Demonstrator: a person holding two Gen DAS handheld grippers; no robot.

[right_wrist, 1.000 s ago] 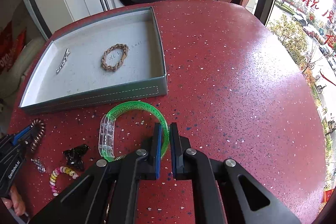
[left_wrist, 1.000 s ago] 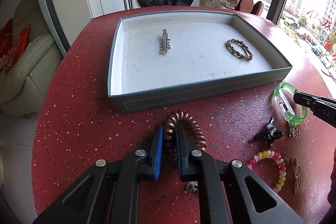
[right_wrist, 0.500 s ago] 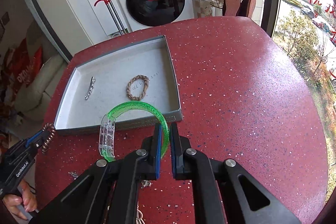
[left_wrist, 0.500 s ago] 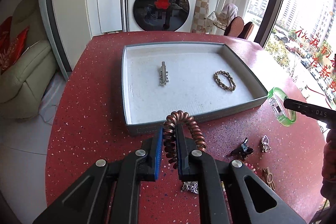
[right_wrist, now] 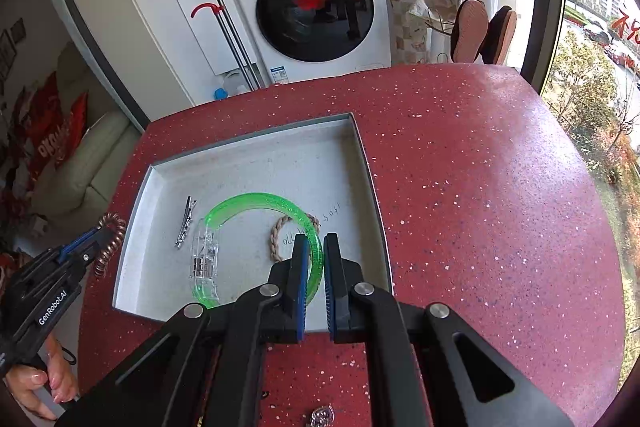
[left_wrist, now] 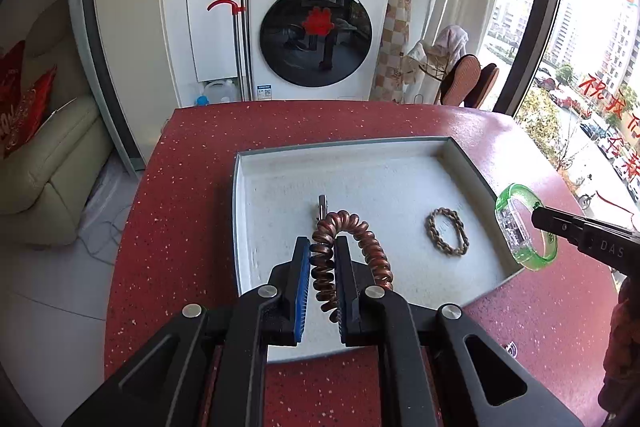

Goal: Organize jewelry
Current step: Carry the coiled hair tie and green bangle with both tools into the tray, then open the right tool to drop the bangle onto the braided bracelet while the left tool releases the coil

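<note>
A: What is the left tool point(left_wrist: 323, 259) holding?

B: Its 2 blue-padded fingers pinch a copper spiral hair tie point(left_wrist: 352, 251), lifted over the near part of the grey tray point(left_wrist: 468, 163) on the red speckled desk point(left_wrist: 192, 155).

A: And the right tool point(right_wrist: 316, 267)?

B: Pinching the green bangle point(right_wrist: 256, 201) by its rim, held above the tray's right side; the bangle's clear clasp hangs to the left.

A: What lies in the tray?

B: 1 silver hair clip point(right_wrist: 185, 223) toward the left and 1 braided bracelet point(left_wrist: 447, 231) toward the right, well apart. The hair tie hides most of the clip in the left view.
</note>
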